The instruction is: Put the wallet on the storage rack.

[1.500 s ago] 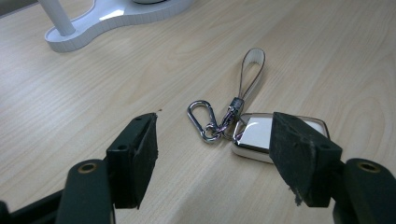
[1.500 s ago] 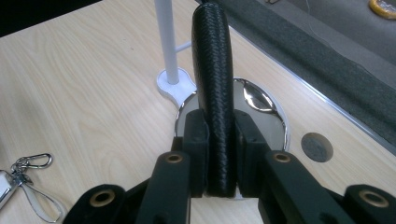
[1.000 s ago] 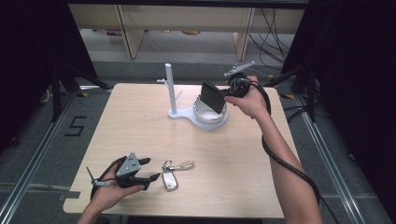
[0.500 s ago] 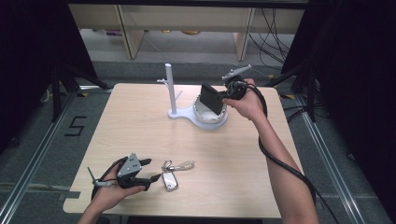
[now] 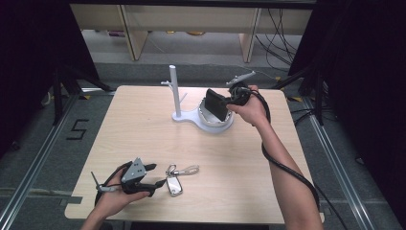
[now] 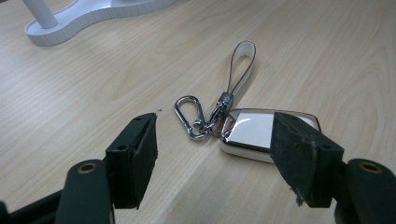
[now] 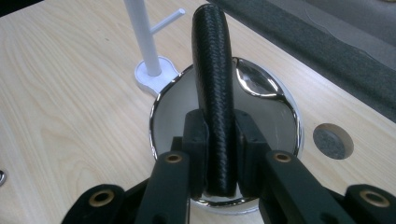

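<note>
My right hand-held gripper [image 7: 219,140] clamps the black wallet [image 7: 214,84] on edge over the chrome dish [image 7: 280,100] of the white stand [image 5: 179,112]; lower it straight, centred, release only once seated, while my left hand-held gripper [image 6: 212,158] waits wide by the key fob [image 6: 252,135]

Setting: lab-type recording bay. Pale wood tabletop [image 5: 143,124] on grey carpet floor [image 5: 43,129]; black curtains [image 5: 33,52] at both sides; loose cables [image 5: 282,28]; floor rails [image 5: 28,182]; taped numeral "5" [image 5: 78,129].

A black "5" is marked on the floor [image 5: 78,129] left of the table.
</note>
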`<state>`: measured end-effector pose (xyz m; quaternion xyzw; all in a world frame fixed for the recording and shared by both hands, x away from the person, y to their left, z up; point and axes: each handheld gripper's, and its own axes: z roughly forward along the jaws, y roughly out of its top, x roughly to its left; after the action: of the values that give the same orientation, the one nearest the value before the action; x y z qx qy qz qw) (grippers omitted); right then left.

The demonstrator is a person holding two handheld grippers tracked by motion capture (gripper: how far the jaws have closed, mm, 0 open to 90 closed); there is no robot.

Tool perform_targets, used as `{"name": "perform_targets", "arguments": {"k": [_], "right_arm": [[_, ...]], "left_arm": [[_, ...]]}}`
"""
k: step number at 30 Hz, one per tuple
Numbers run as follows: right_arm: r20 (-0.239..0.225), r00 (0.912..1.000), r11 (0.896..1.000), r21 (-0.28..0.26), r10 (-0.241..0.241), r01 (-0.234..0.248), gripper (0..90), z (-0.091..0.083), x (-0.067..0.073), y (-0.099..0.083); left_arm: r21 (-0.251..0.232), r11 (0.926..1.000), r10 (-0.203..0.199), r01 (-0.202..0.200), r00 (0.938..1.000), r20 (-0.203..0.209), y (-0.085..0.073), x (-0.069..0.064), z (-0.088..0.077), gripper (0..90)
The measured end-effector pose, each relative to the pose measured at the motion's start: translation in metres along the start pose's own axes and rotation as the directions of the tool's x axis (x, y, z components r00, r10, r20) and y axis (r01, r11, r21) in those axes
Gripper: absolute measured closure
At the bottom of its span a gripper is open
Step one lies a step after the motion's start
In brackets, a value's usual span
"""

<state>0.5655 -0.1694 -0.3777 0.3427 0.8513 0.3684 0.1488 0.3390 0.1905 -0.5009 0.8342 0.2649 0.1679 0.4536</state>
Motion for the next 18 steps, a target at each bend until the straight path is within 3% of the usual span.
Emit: {"name": "perform_targets", "arguments": {"k": [3,7,8,11,12,13,14,16,18], "right_arm": [[-0.001,1.0000,1.000,0.011,-0.006,0.006,77.8,0.005,-0.004,-0.003],[-0.011,0.9993,0.999,0.011,0.037,-0.037,77.5,0.009,-0.006,-0.006],[-0.014,0.9995,1.000,0.007,0.027,-0.027,77.0,0.010,-0.008,-0.006],[-0.005,0.9997,1.000,0.000,0.024,-0.024,75.0,0.013,-0.009,-0.007],[0.011,0.9995,1.000,0.004,0.029,-0.029,73.2,0.012,-0.009,-0.008],[0.037,0.9993,1.000,0.015,0.003,-0.003,70.9,0.012,-0.009,-0.008],[0.071,0.9971,1.000,0.012,0.026,-0.027,66.0,0.010,-0.008,-0.008],[0.097,0.9946,0.999,-0.018,0.038,-0.036,65.3,0.007,-0.009,-0.008],[0.109,0.9937,1.000,0.000,0.029,-0.029,65.6,0.003,-0.010,-0.007]], "left_arm": [[0.006,1.0000,-0.003,0.002,1.0000,0.006,-0.001,0.000,0.001,31.6],[-0.003,0.9998,-0.019,0.019,0.9998,0.012,-0.001,-0.002,0.003,31.5],[0.003,1.0000,0.005,-0.005,1.0000,0.005,-0.001,-0.001,0.002,31.5],[0.004,1.0000,-0.003,0.003,1.0000,0.008,0.000,-0.001,0.002,31.5],[0.002,1.0000,-0.004,0.004,1.0000,0.005,0.000,-0.001,0.002,31.5],[0.003,1.0000,-0.007,0.007,0.9999,0.009,0.000,-0.001,0.002,31.5],[0.002,1.0000,-0.008,0.008,0.9999,0.008,0.000,-0.001,0.002,31.5],[-0.007,1.0000,-0.006,0.006,0.9999,0.010,0.001,-0.001,0.002,31.5],[-0.007,0.9999,-0.009,0.009,0.9999,0.007,0.001,-0.002,0.003,31.5]]}}
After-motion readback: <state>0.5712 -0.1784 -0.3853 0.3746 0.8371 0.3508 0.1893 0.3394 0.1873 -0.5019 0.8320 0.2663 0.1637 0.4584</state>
